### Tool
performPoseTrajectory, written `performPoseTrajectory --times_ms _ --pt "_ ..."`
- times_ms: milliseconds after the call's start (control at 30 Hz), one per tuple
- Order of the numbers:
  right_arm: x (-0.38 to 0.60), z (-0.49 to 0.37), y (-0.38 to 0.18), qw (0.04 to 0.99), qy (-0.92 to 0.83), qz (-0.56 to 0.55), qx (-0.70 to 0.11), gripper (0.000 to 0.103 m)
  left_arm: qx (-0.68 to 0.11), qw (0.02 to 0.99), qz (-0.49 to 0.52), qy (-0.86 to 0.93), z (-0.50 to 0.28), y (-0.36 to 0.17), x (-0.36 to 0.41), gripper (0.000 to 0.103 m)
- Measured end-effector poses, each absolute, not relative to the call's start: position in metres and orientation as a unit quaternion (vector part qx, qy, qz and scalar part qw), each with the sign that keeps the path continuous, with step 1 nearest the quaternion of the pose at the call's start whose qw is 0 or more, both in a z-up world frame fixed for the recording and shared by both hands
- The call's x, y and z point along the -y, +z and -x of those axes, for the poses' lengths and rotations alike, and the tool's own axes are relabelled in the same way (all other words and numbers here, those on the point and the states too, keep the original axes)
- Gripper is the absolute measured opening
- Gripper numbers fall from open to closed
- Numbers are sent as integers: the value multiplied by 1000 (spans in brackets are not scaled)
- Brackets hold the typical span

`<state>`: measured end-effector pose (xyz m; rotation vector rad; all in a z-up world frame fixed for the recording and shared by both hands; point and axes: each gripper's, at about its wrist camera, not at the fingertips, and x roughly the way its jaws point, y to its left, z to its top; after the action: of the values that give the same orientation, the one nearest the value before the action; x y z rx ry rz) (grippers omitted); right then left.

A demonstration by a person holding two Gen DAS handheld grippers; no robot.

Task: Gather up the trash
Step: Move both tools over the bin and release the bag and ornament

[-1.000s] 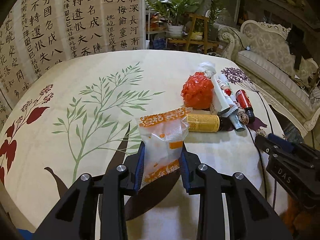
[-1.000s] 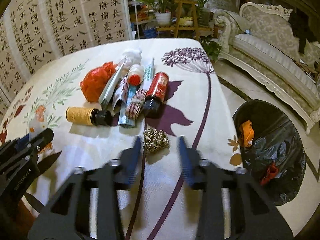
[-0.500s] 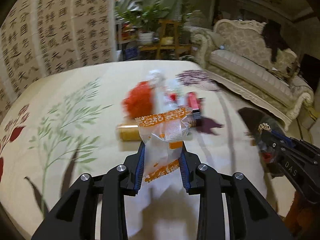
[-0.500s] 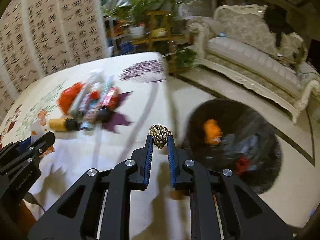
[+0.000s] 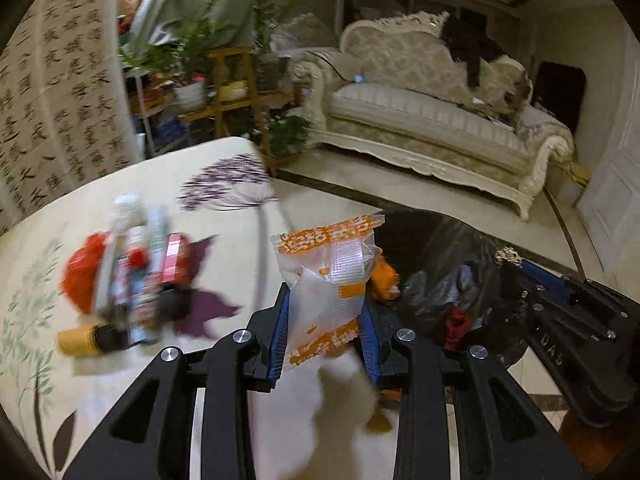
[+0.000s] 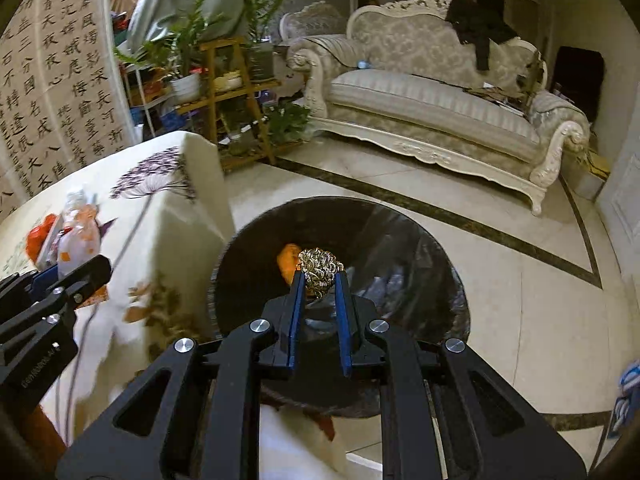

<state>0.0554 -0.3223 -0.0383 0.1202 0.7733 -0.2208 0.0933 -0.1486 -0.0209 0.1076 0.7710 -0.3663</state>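
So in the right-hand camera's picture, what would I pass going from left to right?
The other gripper with its snack wrapper → the table → the metal scrubber pinched over the black bin bag → bare floor.

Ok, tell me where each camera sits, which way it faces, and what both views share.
Left wrist: sits on the left hand-held gripper, looks forward and down past its held snack wrapper at the table edge; the right hand-held gripper shows at right.
Right wrist: sits on the right hand-held gripper, looks down past its metal scrubber into the black trash bag; the left hand-held gripper shows at left.
Shared: bag, table, sofa.
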Motion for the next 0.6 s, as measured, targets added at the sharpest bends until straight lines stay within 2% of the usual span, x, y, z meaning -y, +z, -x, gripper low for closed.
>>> performPoseTrajectory --times_ms 400,467,533,600 --pt "361 -69 -62 909 -124 -86 -388 16 -390 896 -95 -189 -121 -40 206 34" --pt "364 -70 -64 909 -126 -90 -388 19 -389 897 -95 -190 -123 -39 209 42" --pt "368 -70 -63 909 -129 -93 -386 30 -387 898 -93 -189 -124 -39 210 51" --pt "369 -68 -62 910 -131 -94 -383 32 -385 899 -93 -188 -125 -38 211 63"
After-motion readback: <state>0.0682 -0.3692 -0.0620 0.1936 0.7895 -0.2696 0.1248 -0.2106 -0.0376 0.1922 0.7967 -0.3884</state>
